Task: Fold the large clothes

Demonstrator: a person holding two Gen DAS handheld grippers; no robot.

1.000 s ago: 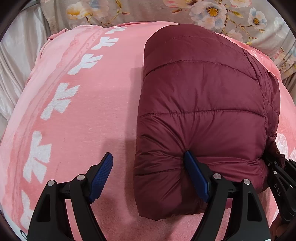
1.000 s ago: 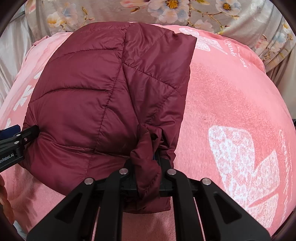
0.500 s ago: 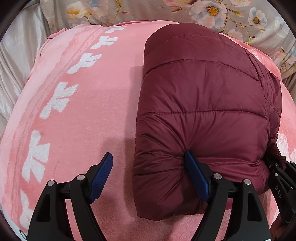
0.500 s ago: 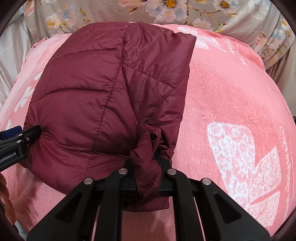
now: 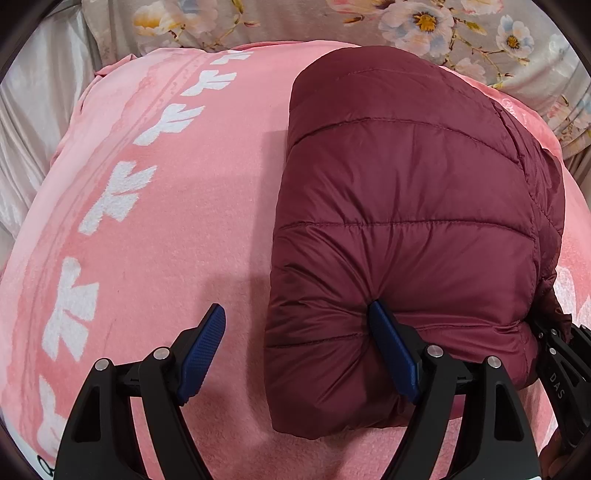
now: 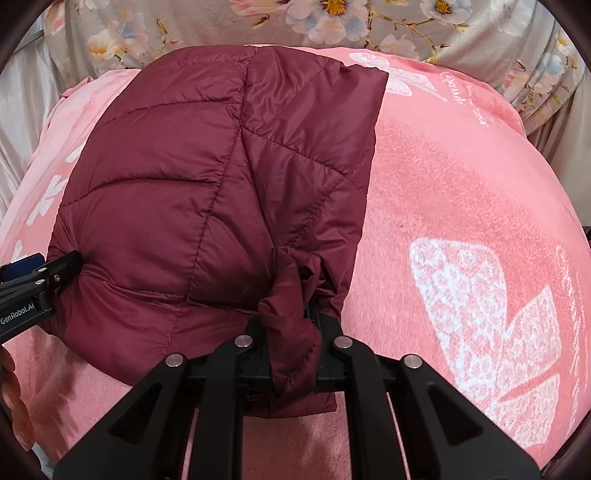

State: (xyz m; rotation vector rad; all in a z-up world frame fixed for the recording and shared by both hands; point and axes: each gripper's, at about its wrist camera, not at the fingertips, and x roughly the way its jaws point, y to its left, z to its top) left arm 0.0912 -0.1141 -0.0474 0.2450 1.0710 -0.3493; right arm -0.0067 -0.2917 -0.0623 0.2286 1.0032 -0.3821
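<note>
A maroon quilted puffer jacket [image 5: 406, 206], folded into a thick bundle, lay on a pink fleece blanket [image 5: 177, 221] printed with white flower shapes, with a grey floral bedsheet [image 5: 369, 22] showing beyond the blanket's far edge. In the left wrist view the bundle reached from near the blanket's far edge down to its near edge, right of the middle, while the left half of the blanket stayed bare.

The left gripper [image 5: 295, 350] stood spread wide at the bundle's near left corner. Its right blue pad [image 5: 391, 350] pressed into the puffy fabric and dented it; its left pad [image 5: 203, 350] hung over bare blanket, apart from the jacket, so nothing was clamped between the two.

The right gripper [image 6: 291, 332] was nearly pressed together on a bunched fold of the jacket's near right edge, the maroon cloth spilling over and hiding its fingertips. In that view the left gripper's black finger, marked GenRobot.AI, met the bundle at its left side, and a fingertip of the person's hand [image 6: 11, 387] showed at the frame's left edge.

A large white butterfly print [image 6: 491, 317] lay on the blanket to the right of the jacket.
</note>
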